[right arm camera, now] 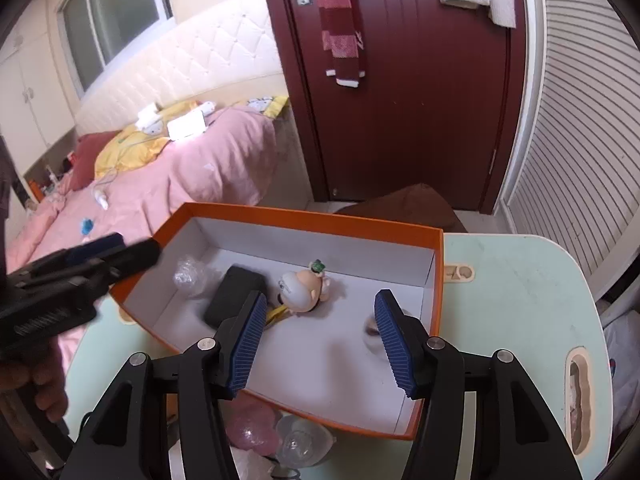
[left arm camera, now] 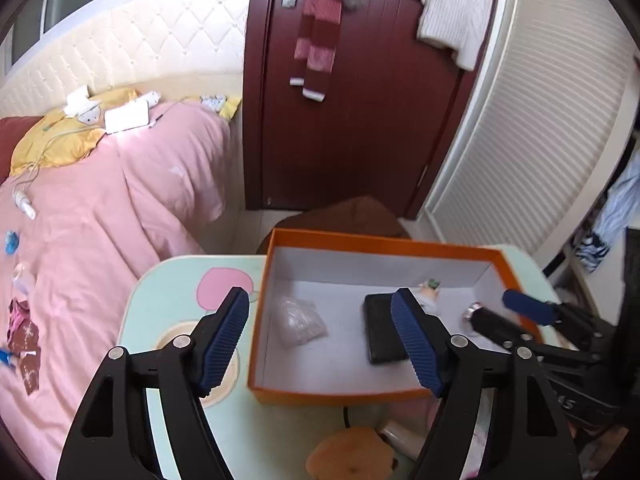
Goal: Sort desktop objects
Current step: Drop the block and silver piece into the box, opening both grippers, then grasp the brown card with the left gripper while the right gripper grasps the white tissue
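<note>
A: So, how far along is the sorting?

B: Partly done, I'd judge. The orange box (right arm camera: 438,264) on the desk (right arm camera: 520,280) already holds a black case (right arm camera: 234,292), a crinkled plastic bag (left arm camera: 298,320), a small figurine (right arm camera: 304,290) and a blurred silvery object (right arm camera: 372,330) by the right wall.

A: And the tools?

B: Left tool (left arm camera: 324,340) is released, nothing between its pads. Right tool (right arm camera: 320,344) is likewise spread and empty, poised over the box.

A: What's left?

B: Near the box's front edge: a wooden piece (left arm camera: 348,456), a pale tube (left arm camera: 400,436), a clear lidded cup (right arm camera: 300,440), something pink (right arm camera: 252,424).
</note>
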`<state>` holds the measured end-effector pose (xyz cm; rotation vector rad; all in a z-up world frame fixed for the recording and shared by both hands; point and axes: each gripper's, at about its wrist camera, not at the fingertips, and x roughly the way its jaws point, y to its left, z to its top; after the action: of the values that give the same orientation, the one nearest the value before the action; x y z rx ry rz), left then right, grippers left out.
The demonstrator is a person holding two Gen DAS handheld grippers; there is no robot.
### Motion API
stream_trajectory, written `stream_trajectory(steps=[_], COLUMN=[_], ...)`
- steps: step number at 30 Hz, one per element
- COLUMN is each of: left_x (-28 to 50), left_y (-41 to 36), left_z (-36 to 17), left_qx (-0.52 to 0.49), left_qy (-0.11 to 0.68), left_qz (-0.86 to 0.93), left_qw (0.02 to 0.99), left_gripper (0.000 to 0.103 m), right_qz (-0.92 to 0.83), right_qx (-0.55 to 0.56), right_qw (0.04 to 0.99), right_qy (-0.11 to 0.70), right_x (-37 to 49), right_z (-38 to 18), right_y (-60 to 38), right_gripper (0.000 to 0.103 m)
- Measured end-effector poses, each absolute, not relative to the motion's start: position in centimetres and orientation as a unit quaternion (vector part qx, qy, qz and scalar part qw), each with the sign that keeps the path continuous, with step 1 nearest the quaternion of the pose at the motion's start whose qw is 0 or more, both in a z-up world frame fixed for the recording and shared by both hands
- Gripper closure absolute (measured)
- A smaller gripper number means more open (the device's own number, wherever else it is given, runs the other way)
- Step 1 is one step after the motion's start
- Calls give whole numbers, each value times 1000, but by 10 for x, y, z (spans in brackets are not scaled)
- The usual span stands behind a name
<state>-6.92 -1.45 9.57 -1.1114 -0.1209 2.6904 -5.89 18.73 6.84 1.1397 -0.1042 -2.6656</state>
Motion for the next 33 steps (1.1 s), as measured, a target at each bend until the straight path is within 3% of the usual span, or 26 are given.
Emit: stream_trajectory(steps=[9, 20, 24, 28, 33], left_x=[-1, 52, 54, 57, 68], left_y=[-42, -84, -73, -72, -66], left_z=[90, 27, 10, 14, 29], left_qx=[-381, -470, -464, -456, -422], left_qy=[-6, -61, -5, -13, -13], left_qz=[921, 881, 886, 890, 906], left_qw=[83, 23, -1, 4, 32], left_gripper=[29, 29, 16, 16, 16], right_qz=[-916, -892, -884, -894, -898], right_qx=[374, 437, 458, 444, 436], right_qw=[142, 115, 92, 56, 55], right_qy=[-21, -27, -23, 29, 22], right_x=[-7, 38, 39, 44, 47], right_z=[82, 41, 22, 13, 9], right_y=[190, 197, 197, 188, 190], right_gripper=[44, 41, 40, 20, 18])
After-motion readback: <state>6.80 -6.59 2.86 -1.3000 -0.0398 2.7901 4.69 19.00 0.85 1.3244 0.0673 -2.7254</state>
